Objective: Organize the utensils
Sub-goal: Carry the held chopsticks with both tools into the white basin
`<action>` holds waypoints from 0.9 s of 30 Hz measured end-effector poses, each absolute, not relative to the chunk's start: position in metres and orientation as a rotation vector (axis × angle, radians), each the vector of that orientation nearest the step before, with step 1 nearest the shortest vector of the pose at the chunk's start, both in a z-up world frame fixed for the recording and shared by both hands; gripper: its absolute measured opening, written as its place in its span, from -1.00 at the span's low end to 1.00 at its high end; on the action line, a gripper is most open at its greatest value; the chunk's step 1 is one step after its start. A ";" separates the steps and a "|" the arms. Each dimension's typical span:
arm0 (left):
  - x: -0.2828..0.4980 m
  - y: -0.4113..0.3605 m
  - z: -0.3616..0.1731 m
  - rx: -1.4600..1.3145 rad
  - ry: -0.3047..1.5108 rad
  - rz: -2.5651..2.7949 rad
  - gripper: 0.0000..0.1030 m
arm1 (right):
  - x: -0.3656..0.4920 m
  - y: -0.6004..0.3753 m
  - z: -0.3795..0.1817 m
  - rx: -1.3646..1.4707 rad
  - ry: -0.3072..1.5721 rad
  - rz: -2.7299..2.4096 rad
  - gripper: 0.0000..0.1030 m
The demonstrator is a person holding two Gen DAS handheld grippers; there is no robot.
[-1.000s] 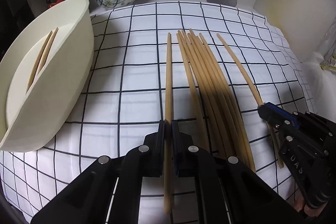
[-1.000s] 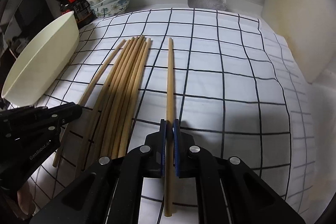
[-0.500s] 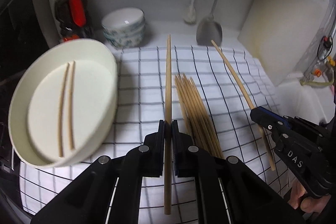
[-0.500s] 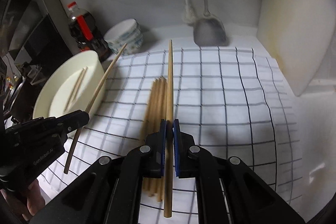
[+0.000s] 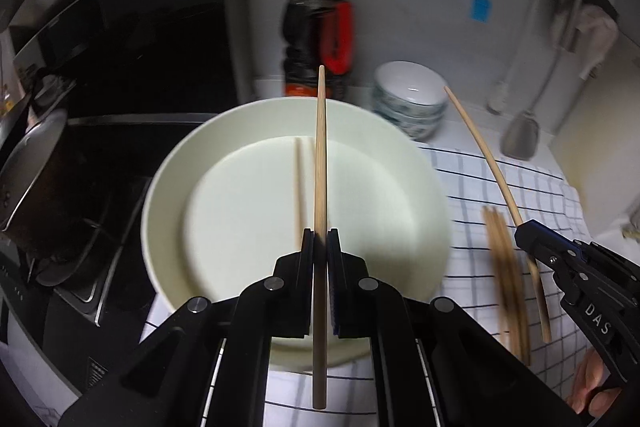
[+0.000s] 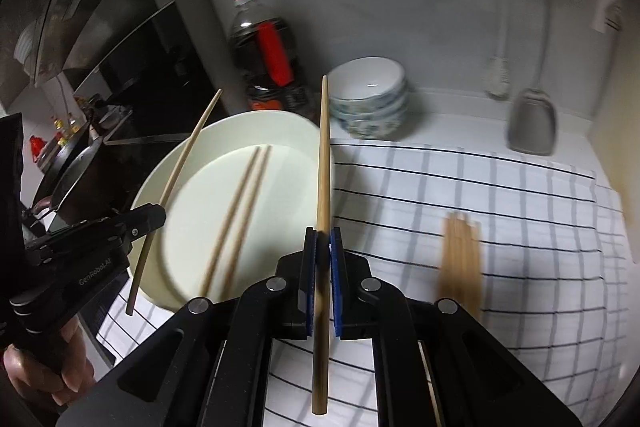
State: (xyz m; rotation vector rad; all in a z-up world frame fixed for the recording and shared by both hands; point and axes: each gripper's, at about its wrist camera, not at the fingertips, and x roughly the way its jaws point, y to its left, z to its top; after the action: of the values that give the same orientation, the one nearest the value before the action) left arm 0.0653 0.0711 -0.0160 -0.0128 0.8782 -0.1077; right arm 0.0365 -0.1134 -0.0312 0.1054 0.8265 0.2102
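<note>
We see the left gripper (image 5: 320,247) clamped tight on one chopstick (image 5: 320,163), which runs straight ahead between its pads, tip forward, tail sticking back under the fingers. Directly below and ahead of it sits the cream dish (image 5: 404,163), with two chopsticks (image 5: 298,183) lying on its floor just left of the held stick.

The right gripper (image 6: 323,251) is likewise closed hard on its own chopstick (image 6: 324,163), pointing ahead over the dish's right rim. From this gripper the dish (image 6: 192,155) lies ahead and left; the left gripper shows at far left, carrying its stick slanted over the dish's near-left rim.

Loose chopstick bundle (image 6: 460,255) rests on the checked cloth (image 6: 500,195), just ahead and right of the right gripper, blurred; we cannot count them.

Beyond the dish: a dark bottle with red label (image 6: 268,55), and stacked patterned bowls (image 6: 372,99) beside it. A spatula (image 6: 532,121) hangs at the wall, far right. A dark pan (image 5: 32,163) sits left of the dish.
</note>
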 end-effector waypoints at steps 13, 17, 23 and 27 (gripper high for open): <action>0.110 0.114 -0.046 -0.019 0.929 -0.075 -0.86 | 0.104 -0.033 -0.062 0.109 0.947 0.288 -0.87; 0.117 0.117 -0.053 -0.021 0.951 -0.086 -0.86 | 0.113 -0.019 -0.072 0.088 0.982 0.285 -0.87; 0.123 0.119 -0.066 -0.025 0.991 -0.095 -0.86 | 0.119 -0.011 -0.083 0.073 1.023 0.277 -0.87; 0.126 0.118 -0.074 -0.017 1.011 -0.100 -0.86 | 0.122 -0.009 -0.087 0.066 1.036 0.275 -0.87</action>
State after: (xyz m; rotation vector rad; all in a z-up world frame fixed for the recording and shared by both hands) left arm 0.1255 0.1183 -0.0735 -0.0167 1.0113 -0.0996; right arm 0.1221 -0.0086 -0.0869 0.0658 1.0358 0.2751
